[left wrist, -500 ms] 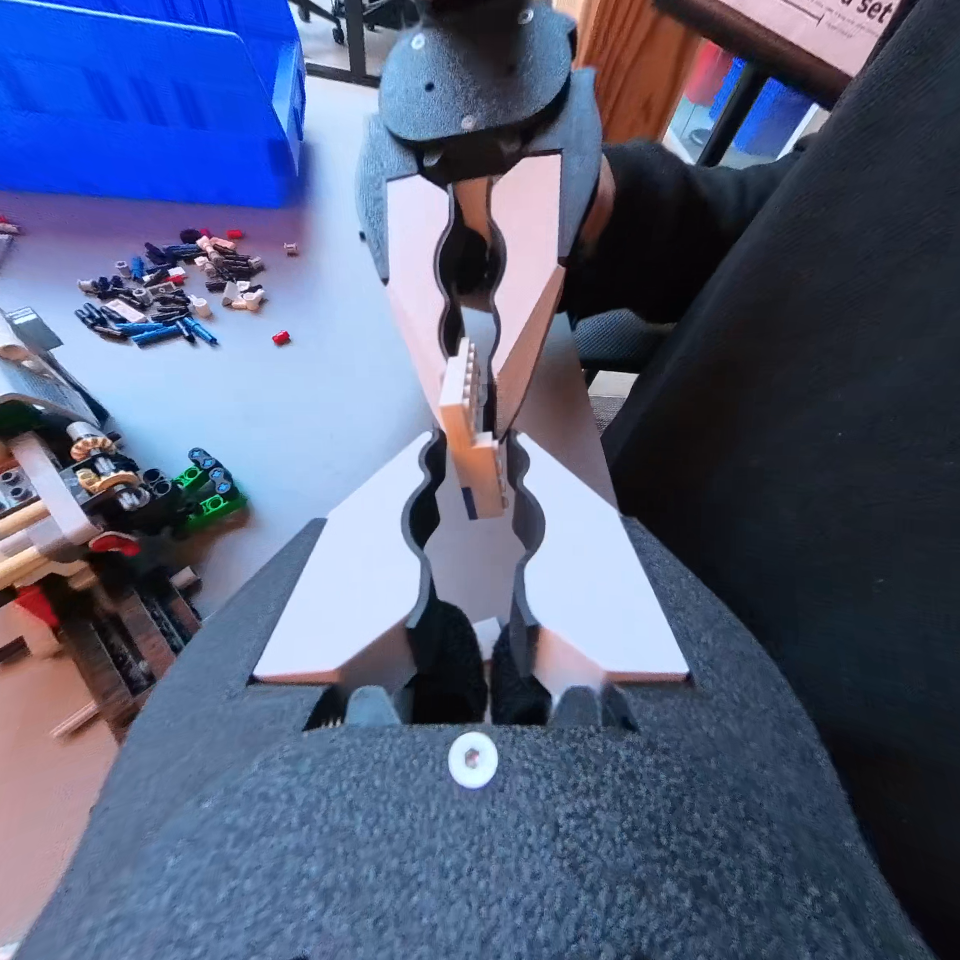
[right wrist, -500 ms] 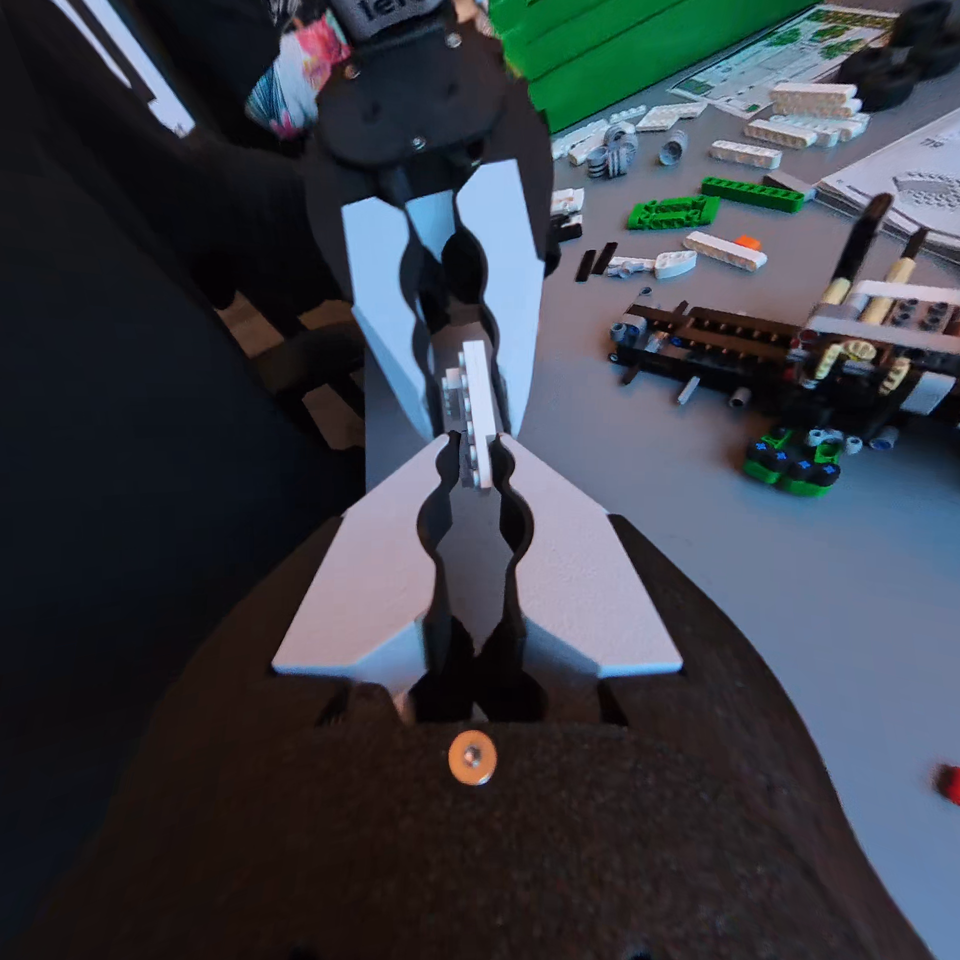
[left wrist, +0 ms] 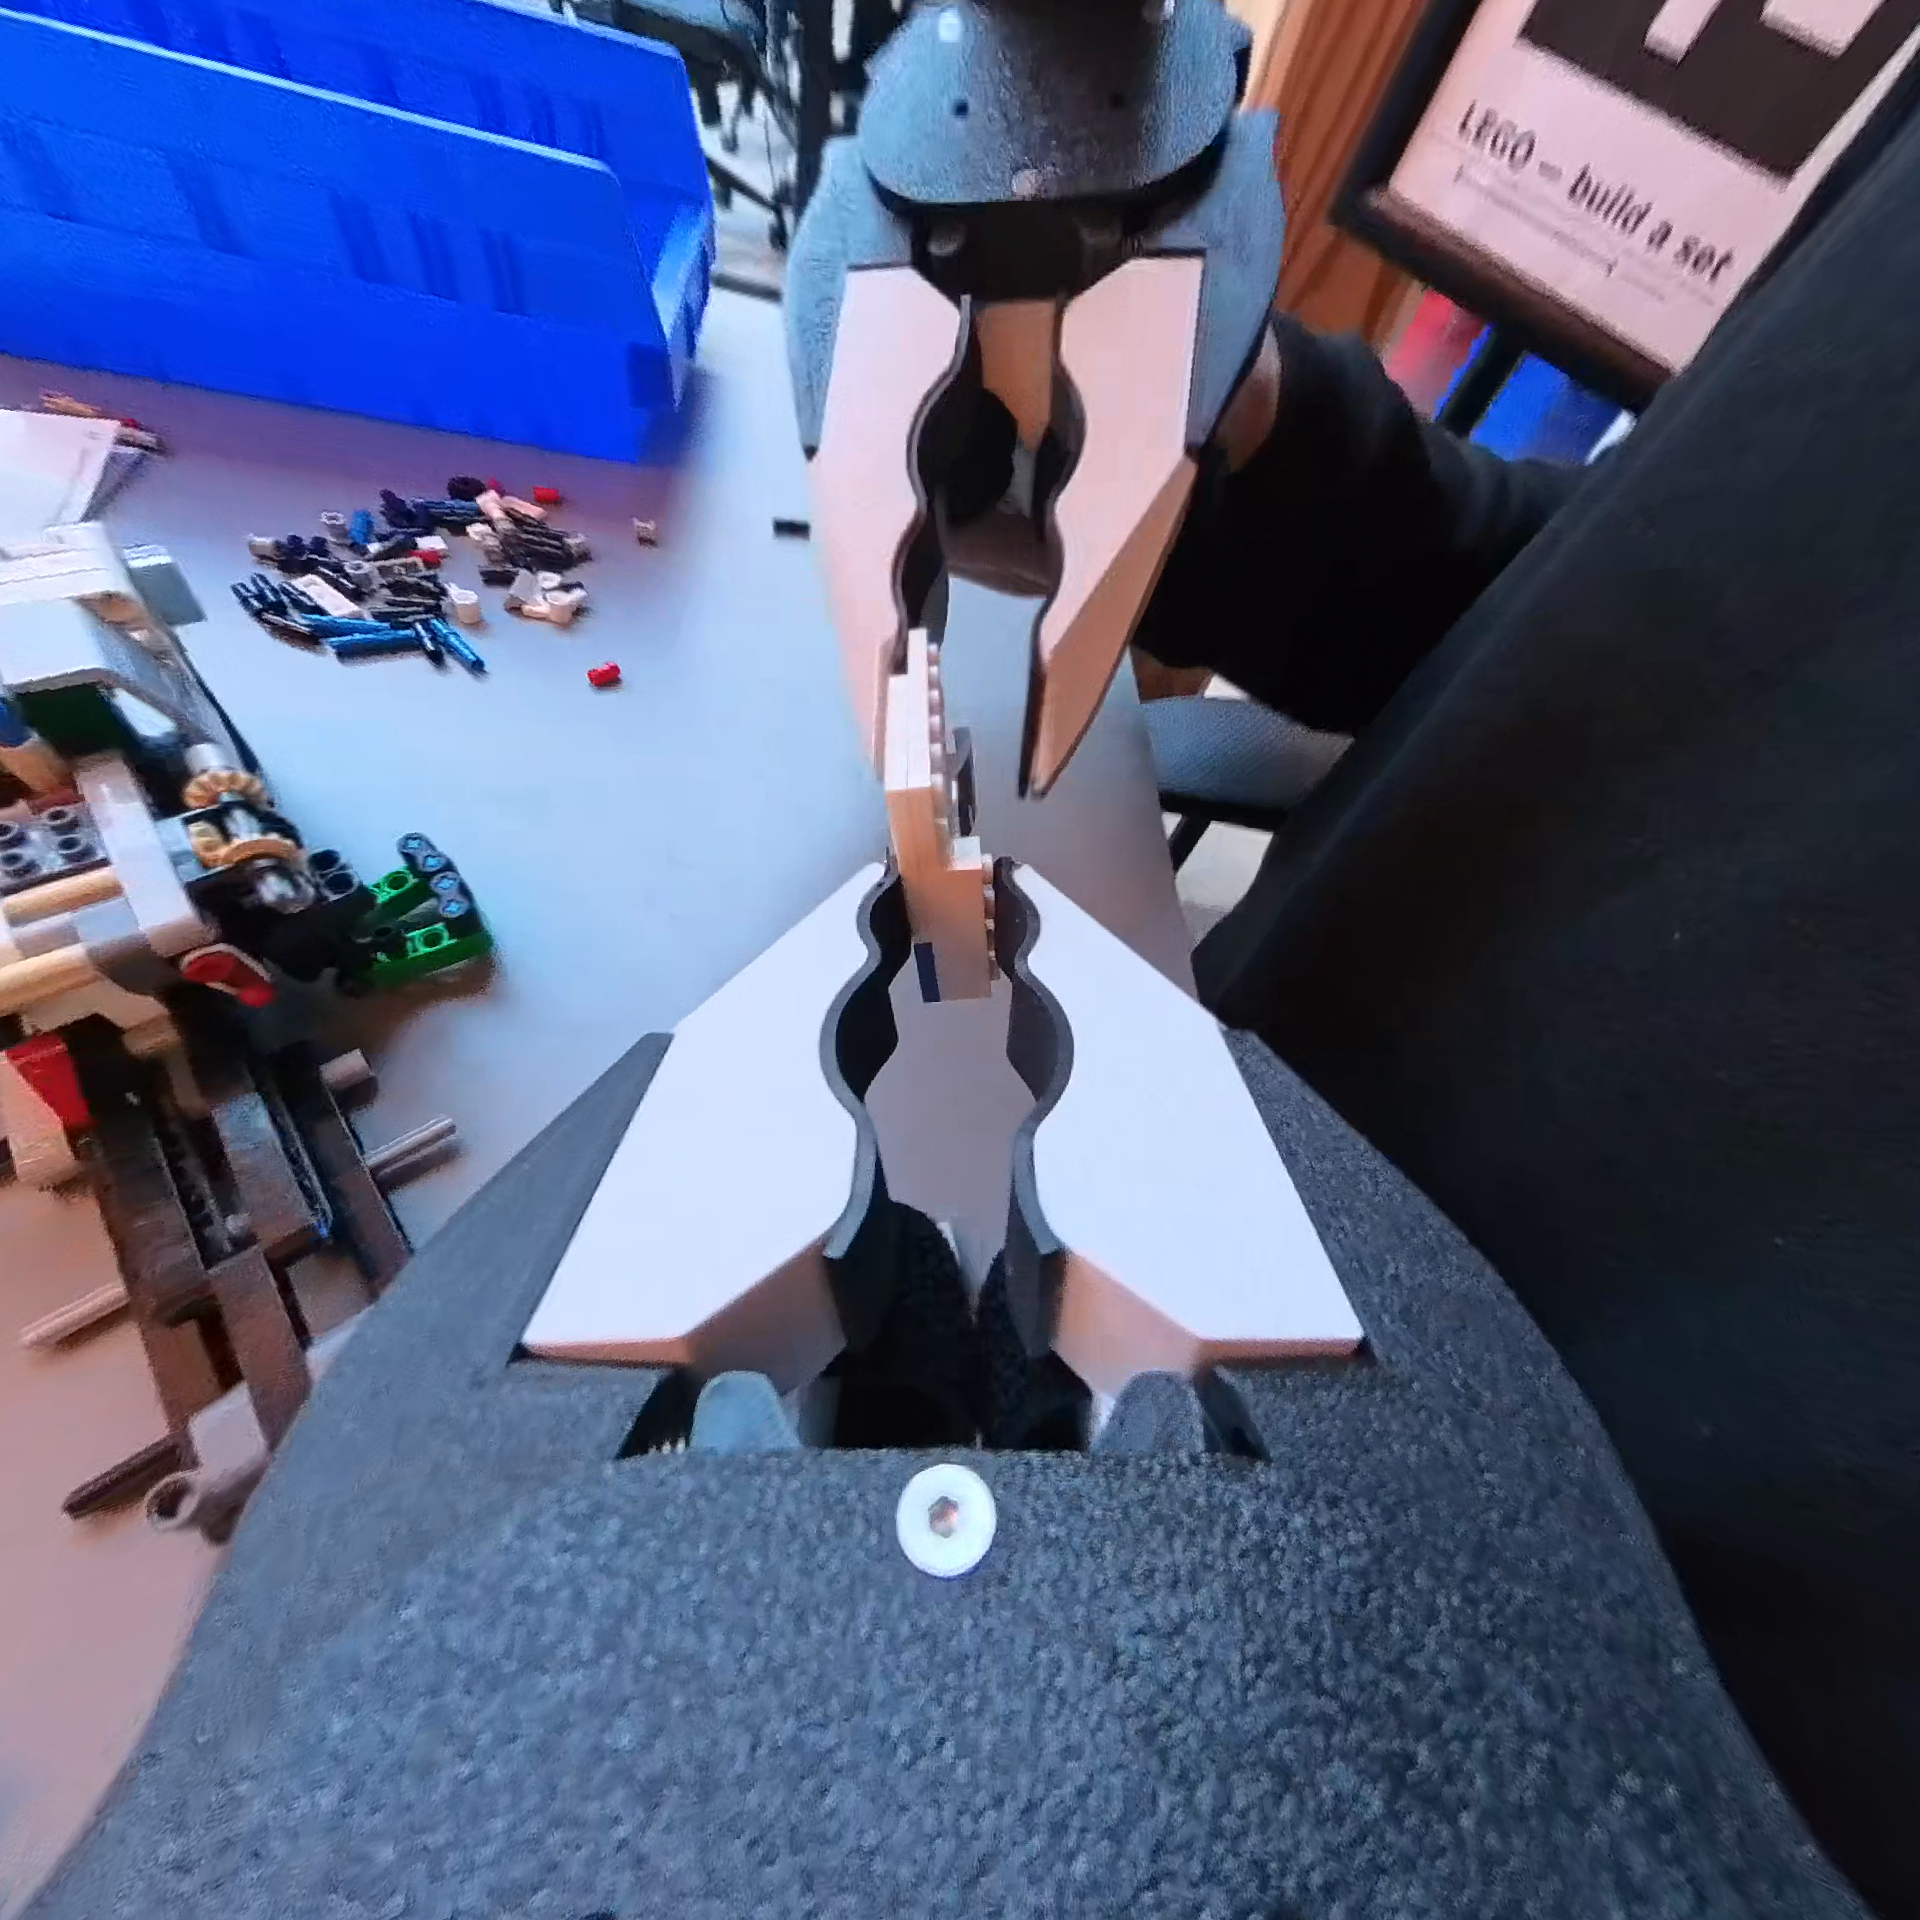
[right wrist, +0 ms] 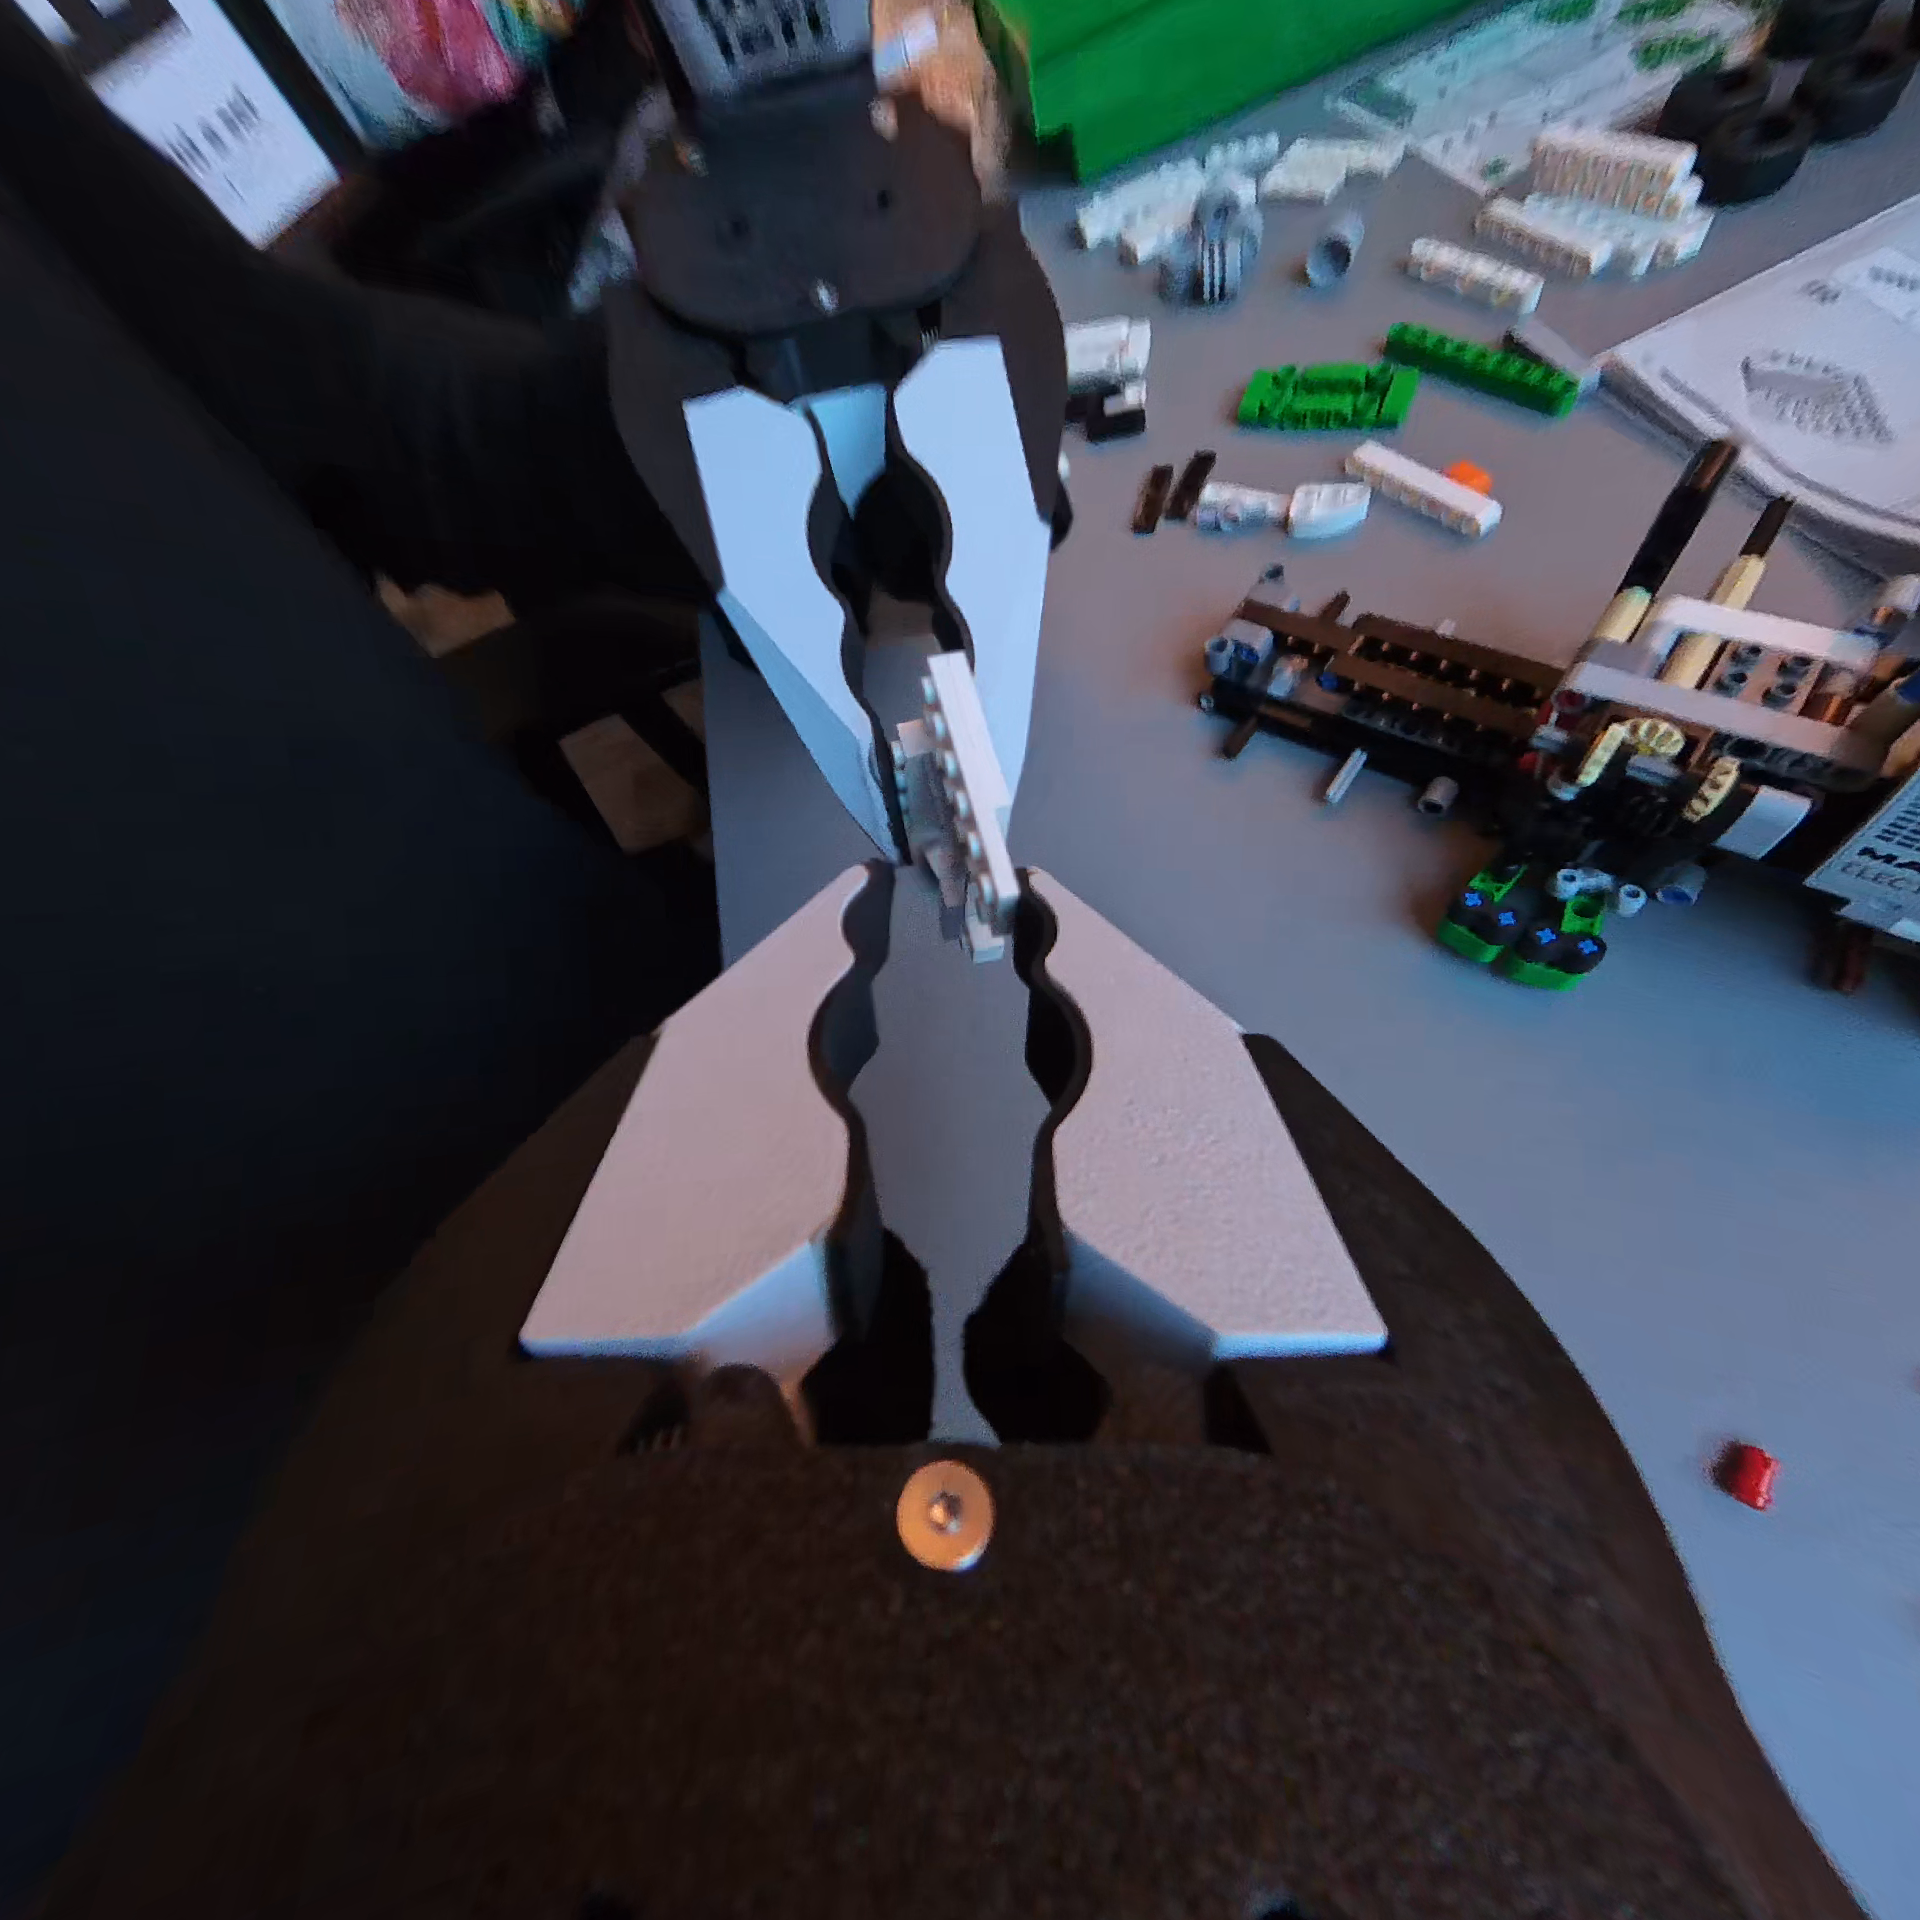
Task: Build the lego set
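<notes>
Daylit but dim on the person's side, strong wide-angle edge distortion, motion blur toward the borders.

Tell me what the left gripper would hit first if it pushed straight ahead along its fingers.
Probably the right gripper, which faces it nose to nose just ahead. The left gripper already holds the white plate assembly spanning the gap between them.
</notes>
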